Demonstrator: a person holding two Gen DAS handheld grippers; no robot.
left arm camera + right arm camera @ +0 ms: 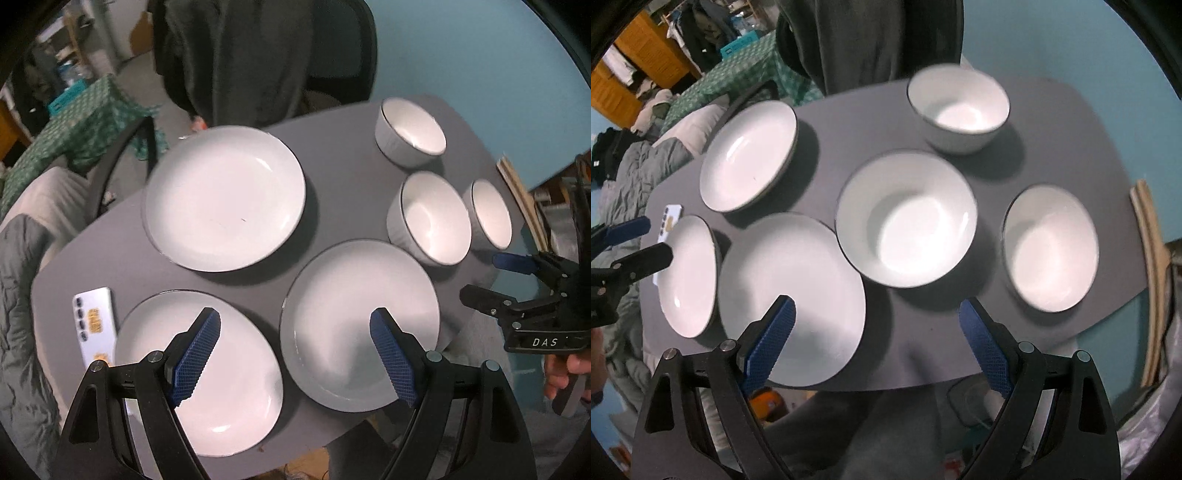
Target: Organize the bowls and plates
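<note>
Three plates and three bowls lie separately on the grey tabletop [332, 177]; nothing is stacked, so by this view the sorting has not begun.

Landmark: the middle bowl [905, 218].

- The near plate [792, 299] sits just beside the middle bowl, on its near-left side; their rims appear to touch or overlap in the right wrist view.
- The far plate [748, 155] lies to the far left of the middle bowl, apart from it.
- The left plate [687, 275] lies beyond the near plate, farther left of the middle bowl.
- The far bowl [958, 109] stands behind the middle bowl, apart from it.
- The right bowl [1051, 247] stands to the right of the middle bowl, with bare tabletop between them.
- A white phone [94, 325] lies at the left edge, well apart from the middle bowl.

Left tongs [299, 354]: spread wide, holding nothing, hovering above the left and near plates. Right tongs [877, 339]: spread wide, holding nothing, hovering at the near edge in front of the middle bowl.

Remaining, by judgement: all of it. The plates need one pile, the bowls one nest.
</note>
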